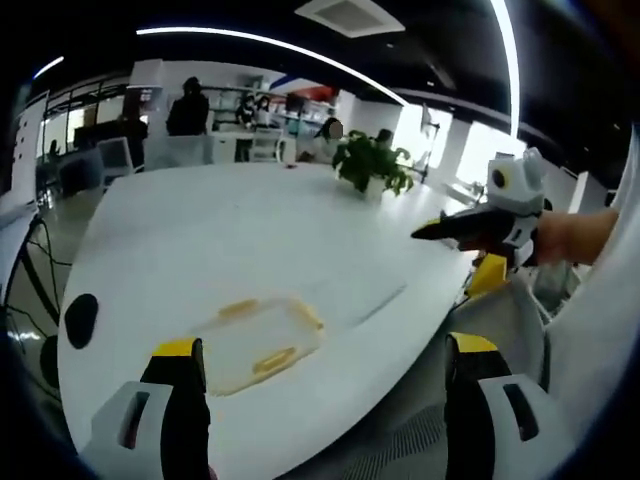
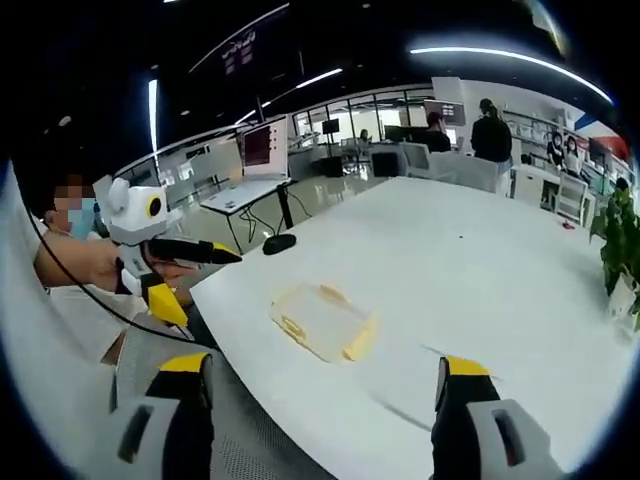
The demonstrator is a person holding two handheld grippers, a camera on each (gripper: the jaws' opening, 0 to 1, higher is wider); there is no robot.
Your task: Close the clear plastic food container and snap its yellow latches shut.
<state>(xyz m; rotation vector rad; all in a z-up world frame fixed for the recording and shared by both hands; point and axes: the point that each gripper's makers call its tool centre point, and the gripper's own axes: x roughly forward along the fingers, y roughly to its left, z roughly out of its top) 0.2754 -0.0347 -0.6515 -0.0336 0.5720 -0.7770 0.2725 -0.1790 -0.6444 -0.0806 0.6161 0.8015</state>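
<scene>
Clear plastic food container with yellow latches [image 1: 258, 342] lying flat near the white worktop [image 1: 300, 230] edge, both left tongs [image 1: 325, 385] and right tongs [image 2: 325, 400] spread, empty and well apart from it (a hurried press may skid it off).

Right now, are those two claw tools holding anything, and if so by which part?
Nothing is held. The left gripper and the right gripper are both open and apart from the clear container, which lies untouched on the white table.
</scene>
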